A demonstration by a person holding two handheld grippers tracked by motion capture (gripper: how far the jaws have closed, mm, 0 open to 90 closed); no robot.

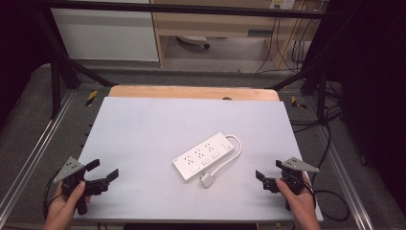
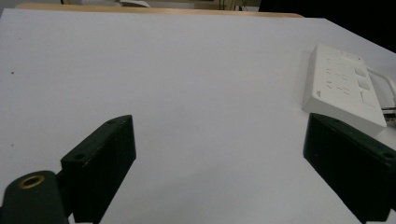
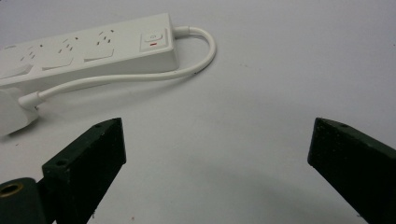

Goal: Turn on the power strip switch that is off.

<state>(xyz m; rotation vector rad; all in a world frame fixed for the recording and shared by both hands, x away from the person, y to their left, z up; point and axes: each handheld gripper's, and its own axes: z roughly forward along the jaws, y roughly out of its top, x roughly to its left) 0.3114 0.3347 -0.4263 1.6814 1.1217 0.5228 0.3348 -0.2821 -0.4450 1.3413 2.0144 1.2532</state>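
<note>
Power strip (image 1: pixel 204 157) lies diagonally at center-right of the high view on the white surface (image 1: pixel 143 129), cord (image 1: pixel 229 158) looped back, plug (image 1: pixel 207 180) beside its lower end. Left gripper (image 1: pixel 103 170) lower left, right gripper (image 1: pixel 268 175) lower right: both released, jaws wide, nothing between them.

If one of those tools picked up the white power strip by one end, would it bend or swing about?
The power strip looks like a rigid plastic block, so it would probably stay straight. Its cable curves in a loose loop, so it would likely dangle, with the plug swinging. The smooth casing might slip between narrow pads.
</note>
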